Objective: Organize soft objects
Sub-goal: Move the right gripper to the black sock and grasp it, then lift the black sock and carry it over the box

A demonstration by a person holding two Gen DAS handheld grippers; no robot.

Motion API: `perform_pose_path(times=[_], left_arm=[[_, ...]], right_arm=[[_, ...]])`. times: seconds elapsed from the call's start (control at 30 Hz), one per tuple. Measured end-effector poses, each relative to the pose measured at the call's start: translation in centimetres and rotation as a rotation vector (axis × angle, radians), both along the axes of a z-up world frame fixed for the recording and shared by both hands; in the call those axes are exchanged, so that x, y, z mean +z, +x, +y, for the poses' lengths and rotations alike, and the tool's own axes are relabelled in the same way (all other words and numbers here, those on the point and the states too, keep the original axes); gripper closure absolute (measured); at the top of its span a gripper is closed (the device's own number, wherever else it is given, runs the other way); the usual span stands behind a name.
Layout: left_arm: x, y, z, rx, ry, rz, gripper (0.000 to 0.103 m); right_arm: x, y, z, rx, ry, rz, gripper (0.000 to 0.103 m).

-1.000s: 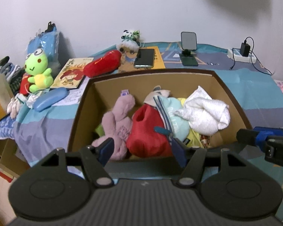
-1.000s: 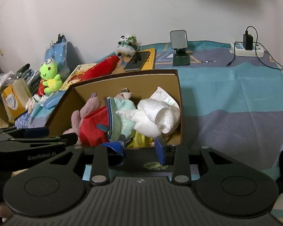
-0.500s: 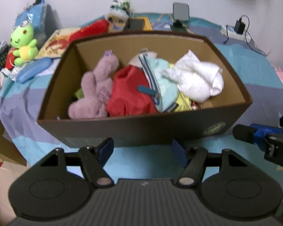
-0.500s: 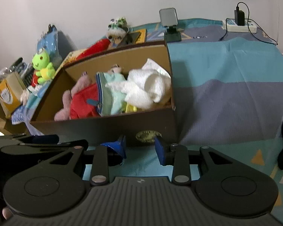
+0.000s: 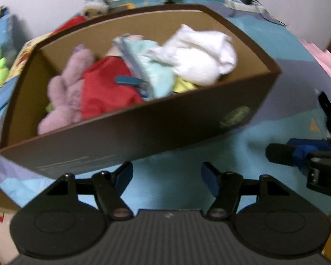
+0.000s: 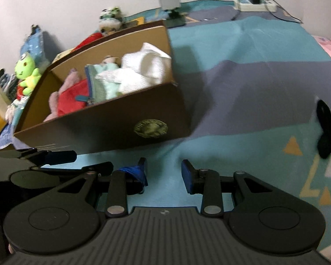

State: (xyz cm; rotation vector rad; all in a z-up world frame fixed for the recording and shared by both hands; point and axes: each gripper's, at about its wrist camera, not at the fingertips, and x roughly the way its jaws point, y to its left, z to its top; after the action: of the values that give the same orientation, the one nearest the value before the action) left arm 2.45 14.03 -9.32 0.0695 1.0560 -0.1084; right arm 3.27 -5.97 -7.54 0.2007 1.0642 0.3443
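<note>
The left tool (image 5: 166,175) hangs with its 2 blue-tipped fingers (image 5: 209,177) spread wide and nothing between them, only teal cloth (image 5: 176,190) showing in the gap. The right tool (image 6: 163,172) is also parted, more narrowly, and empty; a scrap of blue tape hangs loose on its left finger (image 6: 136,172). Both sit just in front of the near wall of a brown cardboard box (image 5: 143,132), apart from it, and each tool shows at the edge of the other's view. The box rests on the patterned teal and purple cloth, which covers a surface I cannot identify. Inside the box lie the soft things: a pink plush (image 5: 66,88) at the left end, a red fabric item (image 5: 106,90) beside it, a pale mint pouch with a blue zip edge (image 5: 152,70) in the middle, a white towel (image 5: 198,57) at the right end, and a bit of yellow fabric (image 5: 184,86) under the towel. Beyond the box, by the wall, sit a green frog plush (image 6: 27,72), a small panda-topped plush (image 6: 109,17), a phone stand (image 6: 170,2) and a power strip with a charger (image 6: 256,2). A black object (image 6: 325,130) lies on the cloth to the right.
</note>
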Motion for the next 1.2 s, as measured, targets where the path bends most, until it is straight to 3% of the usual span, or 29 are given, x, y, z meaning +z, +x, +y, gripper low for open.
perform_pose_path(times=[0.27, 0.67, 0.97, 1.2], left_arm=[[-0.8, 0.0, -4.2, -0.170, -0.046, 0.014, 0.035], [0.3, 1.4, -14.3, -0.366, -0.217, -0.043, 0.035], [-0.8, 4.5, -22.6, -0.447, -0.335, -0.068, 0.034], [-2.0, 5.8, -27.6, -0.496, -0.320, -0.052, 0.034]], right_arm=[[-0.8, -0.5, -4.6, -0.130, -0.022, 0.017, 0.086], [-1.1, 3.0, -15.8, -0.272, -0.040, -0.005, 0.087], [-2.6, 6.5, -22.8, -0.310, -0.006, 0.019, 0.089], [-3.8, 7.6, -25.1, -0.275, 0.079, 0.073, 0.089]])
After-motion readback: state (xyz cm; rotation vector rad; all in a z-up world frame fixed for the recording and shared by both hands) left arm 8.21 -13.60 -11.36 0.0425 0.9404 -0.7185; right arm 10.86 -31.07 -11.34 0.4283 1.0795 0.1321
